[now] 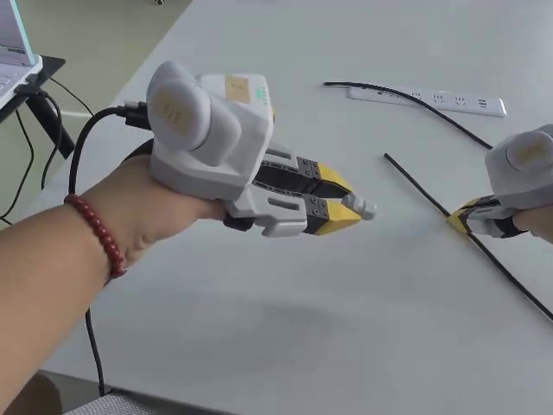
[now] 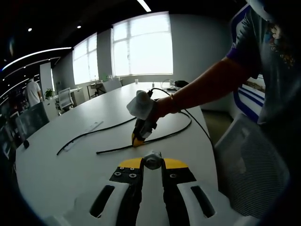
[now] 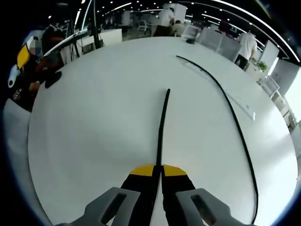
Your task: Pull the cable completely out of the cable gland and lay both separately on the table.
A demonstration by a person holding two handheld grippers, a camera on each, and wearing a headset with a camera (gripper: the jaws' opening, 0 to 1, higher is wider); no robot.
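My left gripper (image 1: 350, 204) hangs above the middle of the white table (image 1: 259, 328), shut on a small grey cable gland (image 1: 368, 208). In the left gripper view the gland (image 2: 153, 160) sits between the yellow tips of that gripper (image 2: 153, 165). The thin black cable (image 1: 413, 180) lies straight on the table, its free end apart from the gland. My right gripper (image 1: 458, 220) is down at the table on the right, shut on the cable. In the right gripper view the cable (image 3: 162, 125) runs forward out of the closed jaws of the right gripper (image 3: 158, 170).
A white power strip (image 1: 429, 98) lies at the far side, and its black cord (image 1: 449, 123) curves past the cable. A laptop on a stand (image 1: 15, 60) is off the table's left edge. The left gripper's own lead (image 1: 82, 151) trails off that edge.
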